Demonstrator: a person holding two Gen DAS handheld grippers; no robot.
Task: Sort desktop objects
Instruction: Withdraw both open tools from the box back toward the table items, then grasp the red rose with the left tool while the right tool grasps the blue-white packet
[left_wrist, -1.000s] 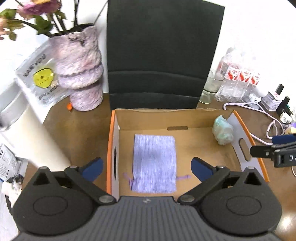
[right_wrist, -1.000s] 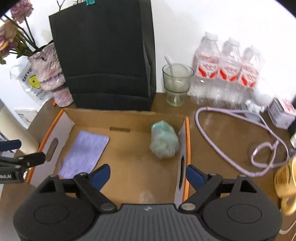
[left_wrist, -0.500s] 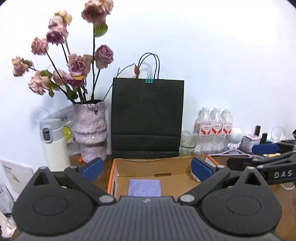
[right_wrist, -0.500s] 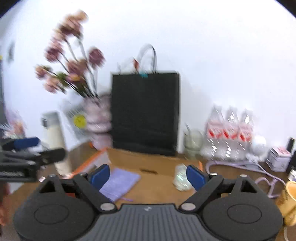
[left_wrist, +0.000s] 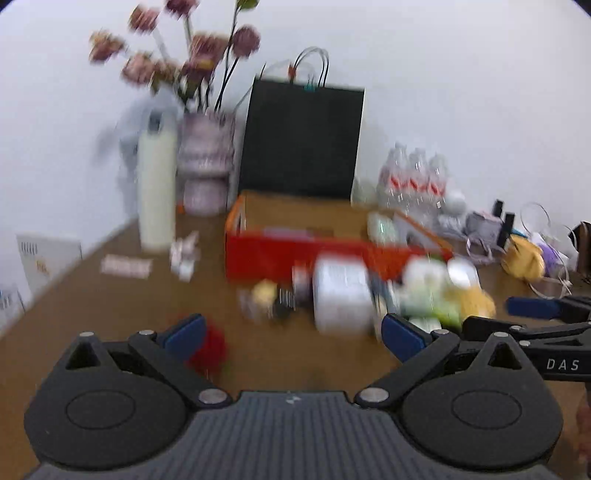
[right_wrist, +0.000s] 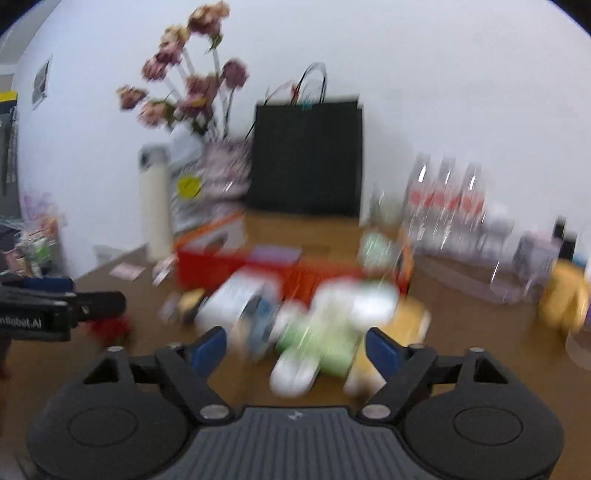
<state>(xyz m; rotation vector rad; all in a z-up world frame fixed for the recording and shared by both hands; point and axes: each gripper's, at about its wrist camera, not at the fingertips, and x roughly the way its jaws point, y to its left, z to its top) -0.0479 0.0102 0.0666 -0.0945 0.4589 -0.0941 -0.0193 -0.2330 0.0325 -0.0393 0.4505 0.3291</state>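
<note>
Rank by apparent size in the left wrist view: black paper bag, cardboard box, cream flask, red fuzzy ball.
1. black paper bag
2. cardboard box, close to the bag in area, so the top two are unsure
3. cream flask
4. red fuzzy ball, partly hidden by a finger and nearer the camera
</note>
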